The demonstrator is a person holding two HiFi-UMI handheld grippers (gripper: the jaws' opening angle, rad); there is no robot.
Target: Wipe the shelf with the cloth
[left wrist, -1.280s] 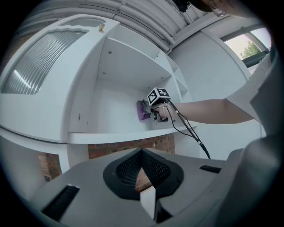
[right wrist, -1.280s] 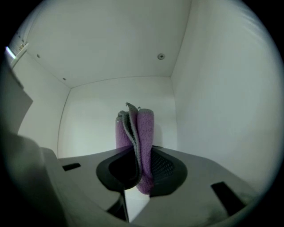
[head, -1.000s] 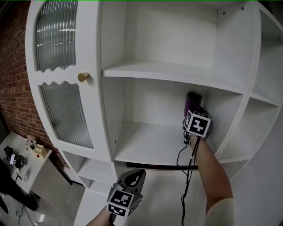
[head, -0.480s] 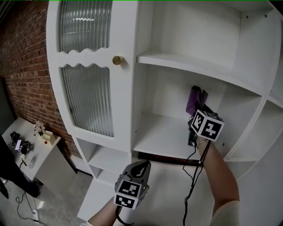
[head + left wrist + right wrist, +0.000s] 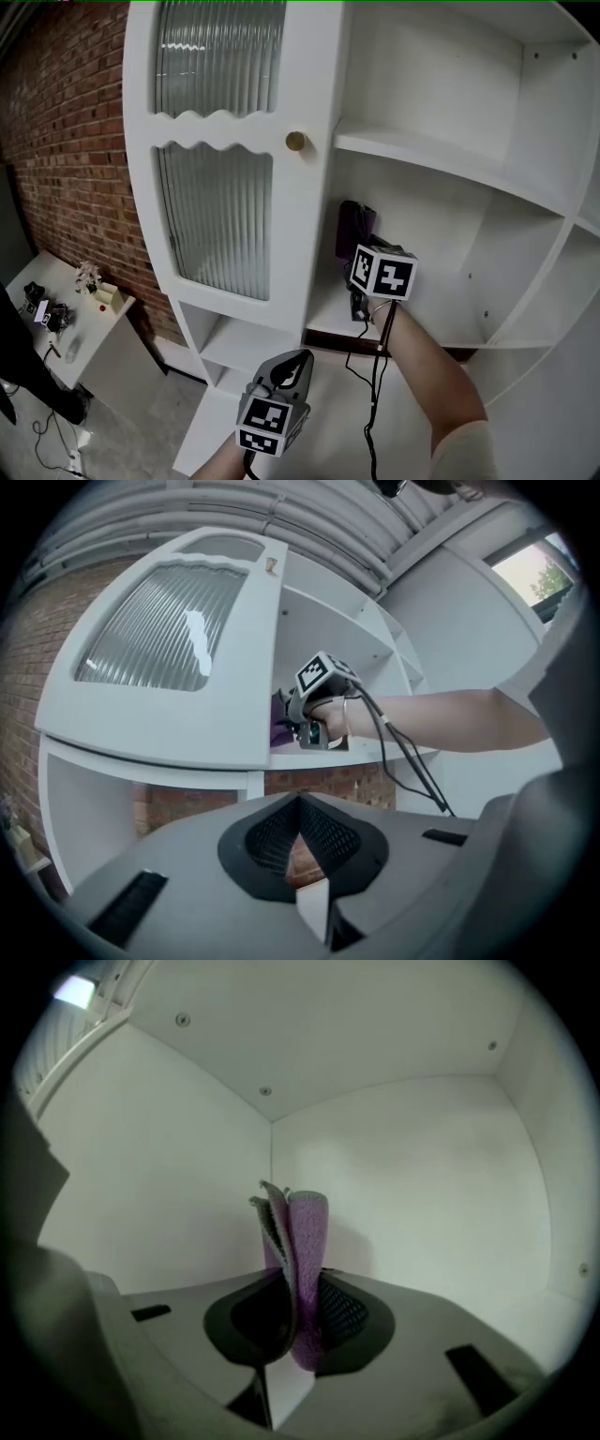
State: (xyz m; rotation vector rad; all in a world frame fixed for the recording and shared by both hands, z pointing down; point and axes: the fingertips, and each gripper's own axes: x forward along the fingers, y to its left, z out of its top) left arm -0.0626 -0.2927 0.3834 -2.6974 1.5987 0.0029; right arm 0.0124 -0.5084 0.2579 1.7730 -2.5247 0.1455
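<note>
A purple cloth (image 5: 355, 228) stands up out of my right gripper (image 5: 364, 255), which is shut on it. The gripper is low in the middle compartment of the white shelf (image 5: 441, 328), close to its left wall. In the right gripper view the folded cloth (image 5: 302, 1241) is pinched between the jaws, facing the compartment's back left corner. My left gripper (image 5: 292, 366) hangs below the shelf unit with its jaws together and nothing in them. The left gripper view looks up past the left gripper (image 5: 300, 808) at the right gripper (image 5: 314, 726) and the cloth (image 5: 281, 726).
A door with ribbed glass (image 5: 217, 216) and a brass knob (image 5: 295, 142) stands just left of the compartment. Another shelf board (image 5: 441, 167) lies above. A black cable (image 5: 373, 375) hangs from the right gripper. A brick wall (image 5: 56, 141) and a small white table (image 5: 70, 323) are at the left.
My right gripper has carried the cloth from the compartment's right side across to its left wall. The head view has swung left. The left gripper stays low and shut.
</note>
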